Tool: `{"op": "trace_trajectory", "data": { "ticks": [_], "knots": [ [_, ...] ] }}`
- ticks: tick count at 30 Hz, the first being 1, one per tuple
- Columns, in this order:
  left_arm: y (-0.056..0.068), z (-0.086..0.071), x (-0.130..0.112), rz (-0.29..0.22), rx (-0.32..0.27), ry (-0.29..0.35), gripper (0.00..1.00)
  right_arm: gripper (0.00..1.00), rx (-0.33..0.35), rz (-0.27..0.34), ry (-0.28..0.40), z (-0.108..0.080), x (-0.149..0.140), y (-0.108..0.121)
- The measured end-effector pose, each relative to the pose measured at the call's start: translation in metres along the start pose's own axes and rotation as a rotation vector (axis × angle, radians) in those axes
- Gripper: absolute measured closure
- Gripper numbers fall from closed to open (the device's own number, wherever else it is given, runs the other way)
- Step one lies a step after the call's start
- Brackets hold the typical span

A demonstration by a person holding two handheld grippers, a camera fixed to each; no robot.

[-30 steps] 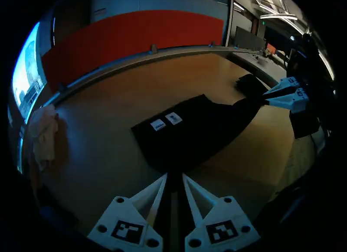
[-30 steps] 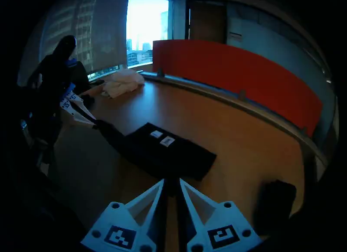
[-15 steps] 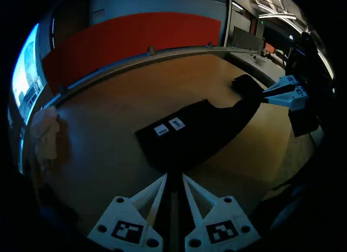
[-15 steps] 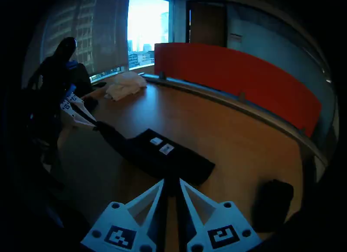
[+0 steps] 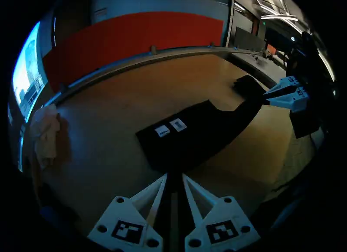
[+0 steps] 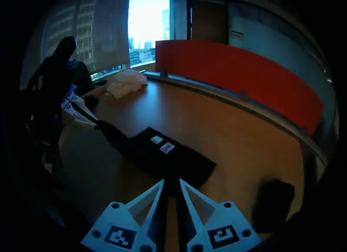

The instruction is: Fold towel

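The towel (image 5: 195,135) is dark and lies mostly flat on the wooden bench (image 5: 130,96), two small white tags (image 5: 170,127) facing up near its middle. Its near edge is lifted off the wood at both ends. One corner runs up between the clenched fingers of the left gripper (image 5: 174,176); the other is drawn out in a taut tongue to the right gripper (image 6: 172,181), whose fingers are likewise pinched on the cloth.

By my reading the fold is only begun — the corners are caught and raised, but nothing has been carried over and laid down yet. Whether the towel is already doubled I cannot tell.

Beyond the towel the bench is open as far as the rail under the red partition (image 5: 130,35), good room for the carry-over. A dark object (image 6: 273,204) sits near the right gripper's side, and a pale heap of cloth (image 6: 123,83) lies well apart by the window — neither touches the towel.
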State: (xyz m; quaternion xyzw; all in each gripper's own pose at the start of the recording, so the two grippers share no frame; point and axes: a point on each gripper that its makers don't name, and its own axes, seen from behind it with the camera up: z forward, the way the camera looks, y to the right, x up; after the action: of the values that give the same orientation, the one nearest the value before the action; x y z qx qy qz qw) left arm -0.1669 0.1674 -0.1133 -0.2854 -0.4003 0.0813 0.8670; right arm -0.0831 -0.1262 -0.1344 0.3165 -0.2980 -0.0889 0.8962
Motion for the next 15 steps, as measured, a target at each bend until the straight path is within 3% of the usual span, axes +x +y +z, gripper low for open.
{"op": "trace_trajectory", "data": {
  "ticks": [8,15],
  "knots": [
    [-0.009,0.015,0.013,-0.021,0.023,0.007,0.92,0.90,-0.008,-0.001,-0.014,0.019,0.001,0.014],
    [-0.024,0.032,0.022,-0.025,0.049,-0.006,0.92,0.90,-0.008,-0.025,-0.036,0.041,0.002,0.028]
  ]
}}
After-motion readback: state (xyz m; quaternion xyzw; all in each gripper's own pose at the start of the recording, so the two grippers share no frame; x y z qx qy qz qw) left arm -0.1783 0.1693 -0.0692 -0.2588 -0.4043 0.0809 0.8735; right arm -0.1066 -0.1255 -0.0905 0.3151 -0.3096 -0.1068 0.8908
